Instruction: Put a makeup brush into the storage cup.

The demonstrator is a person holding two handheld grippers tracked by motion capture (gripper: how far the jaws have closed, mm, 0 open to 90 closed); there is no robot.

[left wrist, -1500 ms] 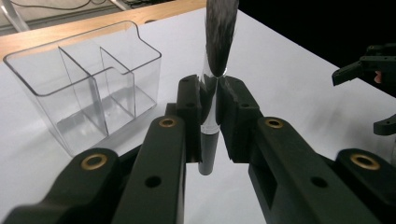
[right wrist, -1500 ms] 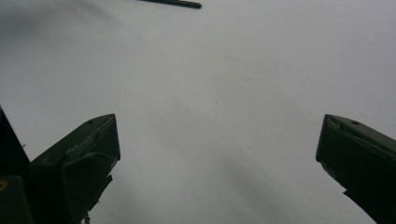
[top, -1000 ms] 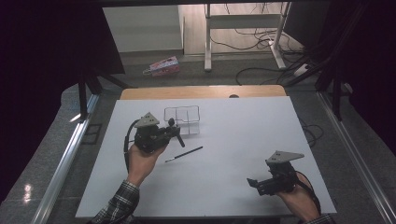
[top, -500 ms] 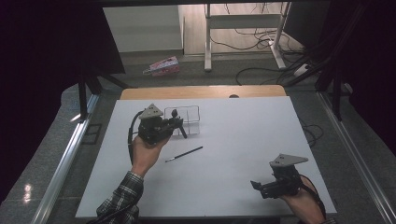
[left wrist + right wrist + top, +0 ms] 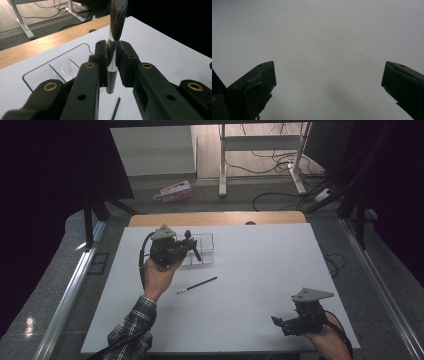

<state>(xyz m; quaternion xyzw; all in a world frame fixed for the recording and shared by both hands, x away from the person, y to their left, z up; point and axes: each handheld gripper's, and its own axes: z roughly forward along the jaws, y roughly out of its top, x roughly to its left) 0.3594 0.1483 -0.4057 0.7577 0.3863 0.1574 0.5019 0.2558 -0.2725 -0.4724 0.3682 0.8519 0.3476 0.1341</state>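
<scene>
High view: we hold the left gripper [image 5: 189, 245] over the clear organizer [image 5: 202, 251] at the desk [image 5: 260, 270] back.

Left gripper view: jaws clamp a makeup brush [image 5: 112, 53] by its slick ferrule (light, stiff; bristles soft).

Right gripper view: right gripper [image 5: 328, 87] jaws wide apart, nothing between.

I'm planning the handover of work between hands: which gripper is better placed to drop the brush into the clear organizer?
Left. The left gripper is shut on the brush right beside the clear organizer. The right gripper is open, holds nothing, and sits at the table's near edge, far from the organizer.
</scene>
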